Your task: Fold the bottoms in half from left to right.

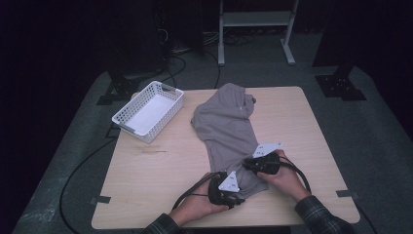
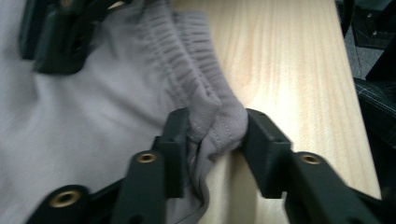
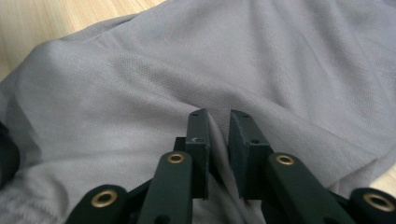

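High view | I saw both hands low at the near edge of the table (image 1: 146, 161); left gripper (image 2: 212, 135) pinched the grey garment's (image 1: 229, 126) bunched hem; right gripper (image 3: 218, 140) clamped a fabric fold.

Garment (image 1: 225, 127): plain grey, no print. Bench (image 1: 160, 180): pale wood grain. Basket (image 1: 126, 116): white lattice. Left tongs (image 2: 212, 140): black, brass rivets. Right tongs (image 3: 217, 135): black, same brass rivets. Sleeves (image 1: 319, 217): dark plaid. Floor (image 1: 380, 141): grey carpet.
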